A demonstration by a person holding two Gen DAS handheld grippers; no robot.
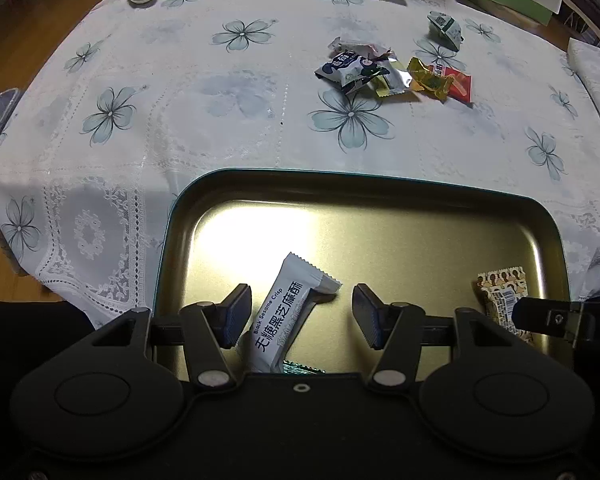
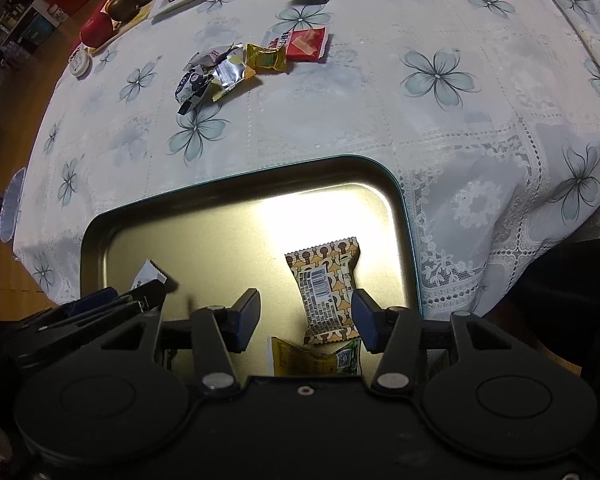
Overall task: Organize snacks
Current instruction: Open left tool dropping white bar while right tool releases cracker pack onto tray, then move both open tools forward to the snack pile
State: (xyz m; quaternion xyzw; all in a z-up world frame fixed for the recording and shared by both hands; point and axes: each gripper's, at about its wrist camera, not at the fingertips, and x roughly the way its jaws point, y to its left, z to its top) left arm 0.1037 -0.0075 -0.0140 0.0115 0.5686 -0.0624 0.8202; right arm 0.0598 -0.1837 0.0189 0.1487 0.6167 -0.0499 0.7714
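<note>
Left wrist: floral tablecloth (image 1: 228, 120) under gold tin tray (image 1: 380, 216); wooden floor (image 1: 4, 264) beyond; both jaws apart, empty.

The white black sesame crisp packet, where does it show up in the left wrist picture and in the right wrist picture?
Left wrist view: the white black sesame crisp packet lies in the tin tray, low centre, between the open jaws of the left gripper.
Right wrist view: only its serrated end shows at the lower left, behind the left gripper's fingers.
Shared landmark: the brown patterned packet in the same tray.
</note>
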